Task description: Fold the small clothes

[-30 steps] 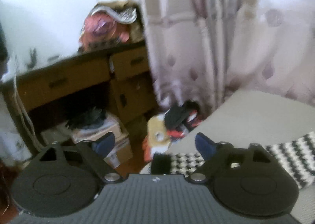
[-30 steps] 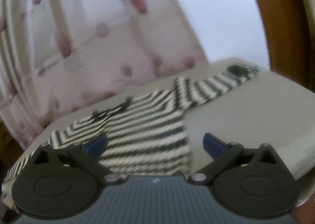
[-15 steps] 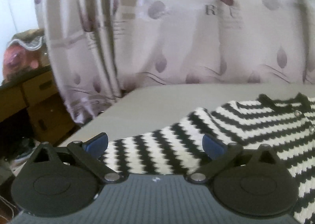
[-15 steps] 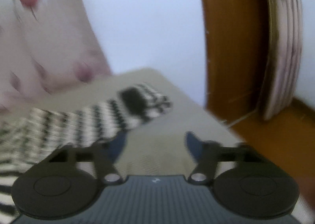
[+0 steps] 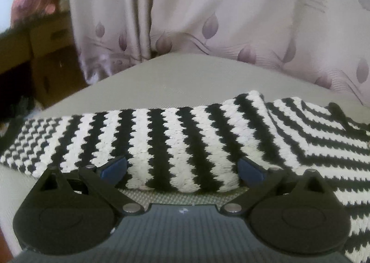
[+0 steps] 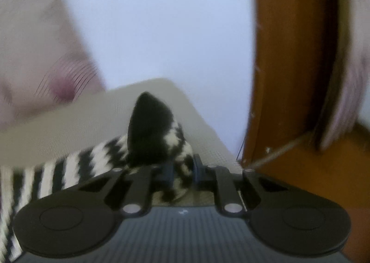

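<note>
— What had the right gripper (image 6: 182, 174) done by then?

— Its jaws, wide apart a second earlier, were closing on the end of the right sleeve (image 6: 159, 133). The black cuff stood bunched up between the pads, and the knit looked pinched there. The view had swung from the sweater's body to the far corner of the grey cushion (image 6: 69, 124), beside the wooden door frame (image 6: 284, 78).

— And the left gripper (image 5: 182, 168)?

— It stood fully spread, still widening a little, with nothing pressed. Its blue pads flanked the near edge of the other sleeve (image 5: 161, 142), which lay flat across the cushion. A second before, that camera had looked at a desk and clutter on the floor; then it had dropped over the sleeve, the patterned curtain (image 5: 231, 20) behind.

— Where was the sweater itself?

— The striped sweater (image 5: 323, 138) lay spread on the cushion, its body to the right in the left view, both sleeves stretched outward.

— What did that mean for the fold?

— Probably that the sleeves would go first: one end was nearly secured, the other was lined up but not yet taken.
</note>
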`<state>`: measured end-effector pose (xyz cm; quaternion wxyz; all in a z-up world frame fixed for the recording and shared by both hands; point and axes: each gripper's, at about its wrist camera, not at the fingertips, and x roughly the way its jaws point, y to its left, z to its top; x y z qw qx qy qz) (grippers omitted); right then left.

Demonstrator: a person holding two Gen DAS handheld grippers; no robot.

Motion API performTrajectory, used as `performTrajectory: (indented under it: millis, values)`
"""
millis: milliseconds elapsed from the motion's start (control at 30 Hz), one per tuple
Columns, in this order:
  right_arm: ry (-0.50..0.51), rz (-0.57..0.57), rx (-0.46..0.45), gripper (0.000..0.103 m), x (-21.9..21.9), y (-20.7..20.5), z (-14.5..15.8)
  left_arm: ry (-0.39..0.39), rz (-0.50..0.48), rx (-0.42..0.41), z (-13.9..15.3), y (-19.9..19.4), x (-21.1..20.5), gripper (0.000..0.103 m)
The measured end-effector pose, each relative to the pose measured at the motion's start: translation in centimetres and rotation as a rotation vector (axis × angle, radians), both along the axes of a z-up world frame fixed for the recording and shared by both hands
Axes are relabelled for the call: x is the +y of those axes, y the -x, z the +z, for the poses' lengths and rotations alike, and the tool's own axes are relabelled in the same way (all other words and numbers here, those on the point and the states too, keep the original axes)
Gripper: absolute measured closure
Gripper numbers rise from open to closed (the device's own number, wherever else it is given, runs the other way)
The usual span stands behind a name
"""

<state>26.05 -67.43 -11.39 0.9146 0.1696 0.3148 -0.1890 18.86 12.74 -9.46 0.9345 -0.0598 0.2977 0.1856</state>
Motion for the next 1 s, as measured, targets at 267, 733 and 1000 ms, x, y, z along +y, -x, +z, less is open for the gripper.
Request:
performTrajectory:
  millis: [267, 733, 1000]
  values:
    - [-0.471, -0.265, -0.262, 0.098, -6.6, 9.6, -2.1, 0.014, 0.013, 0.018, -0.3, -0.1, 0.4, 0.0]
    - [-0.624, -0.25, -0.27, 0.085, -8.3, 8.0, -3.8, 0.001, 0.004, 0.034, -0.5, -0.8, 0.2, 0.0]
    - [-0.534, -0.204, -0.227, 0.096, -6.6, 4.4, -3.0, -0.002, 0.0, 0.034, -0.6, -0.7, 0.2, 0.0]
